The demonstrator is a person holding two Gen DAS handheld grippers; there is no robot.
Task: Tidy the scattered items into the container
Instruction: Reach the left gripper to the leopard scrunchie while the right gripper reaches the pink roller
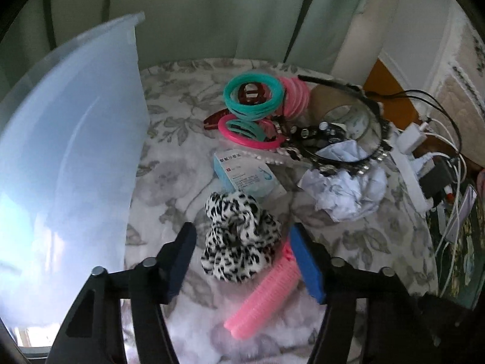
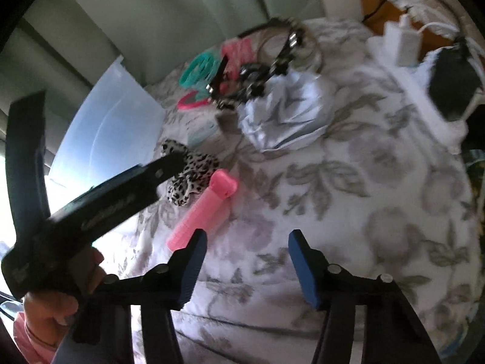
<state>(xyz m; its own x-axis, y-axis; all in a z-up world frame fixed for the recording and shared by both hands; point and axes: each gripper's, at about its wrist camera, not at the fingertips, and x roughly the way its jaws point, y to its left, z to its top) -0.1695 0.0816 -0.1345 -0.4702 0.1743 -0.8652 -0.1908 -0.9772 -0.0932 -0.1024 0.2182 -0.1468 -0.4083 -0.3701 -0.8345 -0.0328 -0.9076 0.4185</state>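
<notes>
A black-and-white leopard scrunchie (image 1: 239, 236) lies on the floral cloth, between the fingers of my open left gripper (image 1: 245, 242). A pink hair roller (image 1: 263, 294) lies beside it, partly under the right finger. The clear plastic container (image 1: 66, 163) stands at the left. Further back lie a light blue box (image 1: 245, 176), teal and pink rings (image 1: 257, 97), a beaded black headband (image 1: 342, 142) and crumpled paper (image 1: 345, 191). My right gripper (image 2: 247, 254) is open and empty above bare cloth, right of the roller (image 2: 206, 209) and scrunchie (image 2: 191, 173). The left gripper (image 2: 115, 194) shows there, reaching the scrunchie.
A tape roll (image 1: 342, 112) sits under the headband. A power strip with chargers and cables (image 1: 424, 163) lies at the right beyond the cloth's edge. Curtains hang behind. The cloth (image 2: 348, 212) near my right gripper is bare.
</notes>
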